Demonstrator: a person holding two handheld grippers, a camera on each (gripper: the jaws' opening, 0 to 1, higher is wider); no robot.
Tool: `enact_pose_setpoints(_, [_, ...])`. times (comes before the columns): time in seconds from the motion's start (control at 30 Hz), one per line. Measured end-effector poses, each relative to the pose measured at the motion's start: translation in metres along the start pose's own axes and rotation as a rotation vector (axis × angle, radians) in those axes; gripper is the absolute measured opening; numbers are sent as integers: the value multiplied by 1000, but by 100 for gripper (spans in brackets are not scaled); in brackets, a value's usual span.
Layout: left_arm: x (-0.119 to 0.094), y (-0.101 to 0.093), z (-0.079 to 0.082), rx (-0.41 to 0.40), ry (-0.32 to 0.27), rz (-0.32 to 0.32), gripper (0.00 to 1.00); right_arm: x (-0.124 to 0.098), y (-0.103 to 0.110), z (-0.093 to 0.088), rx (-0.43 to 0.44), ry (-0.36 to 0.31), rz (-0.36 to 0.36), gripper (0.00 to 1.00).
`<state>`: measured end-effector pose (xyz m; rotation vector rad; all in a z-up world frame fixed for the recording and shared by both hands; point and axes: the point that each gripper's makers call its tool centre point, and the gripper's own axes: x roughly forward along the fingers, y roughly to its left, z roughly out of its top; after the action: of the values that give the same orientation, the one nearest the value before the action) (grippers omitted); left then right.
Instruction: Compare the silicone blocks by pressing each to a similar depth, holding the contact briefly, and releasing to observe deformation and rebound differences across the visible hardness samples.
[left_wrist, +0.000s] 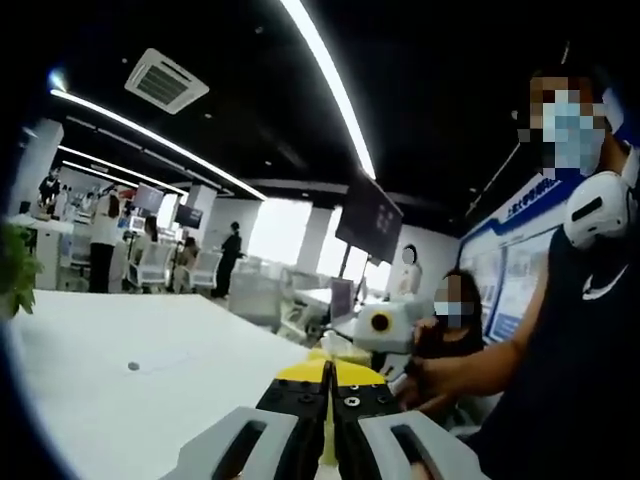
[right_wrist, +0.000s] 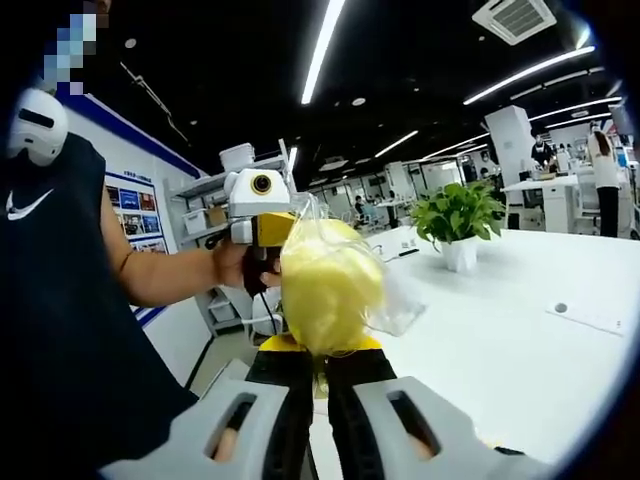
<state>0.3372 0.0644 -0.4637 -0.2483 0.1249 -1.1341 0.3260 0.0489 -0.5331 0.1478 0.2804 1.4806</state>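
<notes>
A soft yellow lump in a clear plastic bag (right_wrist: 330, 280) stands up just beyond my right gripper (right_wrist: 320, 350), whose jaws are shut on its lower end. It hangs in the air over the near edge of the white table (right_wrist: 520, 330). Behind the lump is the left gripper (right_wrist: 272, 232), held in a person's hand (right_wrist: 235, 265); the lump hides its tips. In the left gripper view my left gripper (left_wrist: 328, 375) has its yellow-tipped jaws pressed together with nothing seen between them. The right gripper (left_wrist: 348, 345) faces it from the right, close by.
A person in a dark sleeveless top (left_wrist: 580, 350) stands close at the side. A potted plant (right_wrist: 457, 215) sits on the white table (left_wrist: 130, 370), which has a small round hole (left_wrist: 133, 366). Shelves (right_wrist: 205, 215), desks and other people fill the room behind.
</notes>
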Motion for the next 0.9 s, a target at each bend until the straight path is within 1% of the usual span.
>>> enact_pose_setpoints(0.1, [-1,0,-3,3,15,9,0,1,1,-3,13,4,0,0])
enact_pose_setpoints(0.2, [-2,-1,-4,-14,21,14,0,1,4,-4,12,-2,5,1])
enact_pose_setpoints(0.27, [-3,-1,-3,-44,17,18,0,1,4,-3,-4,-8,4,1])
enact_pose_setpoints(0.37, [-4,1,-5,-25,27,41,0,3,4,-4,-6,9,2,1])
enact_pose_setpoints(0.47, [-5,1,-5,-26,27,38,0,4,3,-4,-18,10,1,1])
enact_pose_setpoints(0.53, [-6,1,-5,-35,25,31,0,4,4,-4,-64,21,9,0])
enact_pose_setpoints(0.6, [-6,1,-3,-48,16,25,0,4,4,-1,-33,27,7,0])
enact_pose_setpoints(0.67, [-6,2,-2,-58,13,24,0,4,2,0,-44,34,0,0])
enact_pose_setpoints(0.7, [-6,2,-2,-59,12,25,0,3,-3,1,-61,38,-30,0])
enact_pose_setpoints(0.73, [-6,3,-1,-64,9,26,0,4,-1,2,-64,42,-23,0])
enact_pose_setpoints(0.77, [-5,3,0,-59,4,25,0,5,0,3,-62,41,-18,0])
enact_pose_setpoints(0.8, [-5,3,3,-29,-11,14,0,5,0,4,-61,39,-17,0])
enact_pose_setpoints(0.9, [-5,3,4,-13,-6,8,0,5,1,5,-55,34,-7,0])
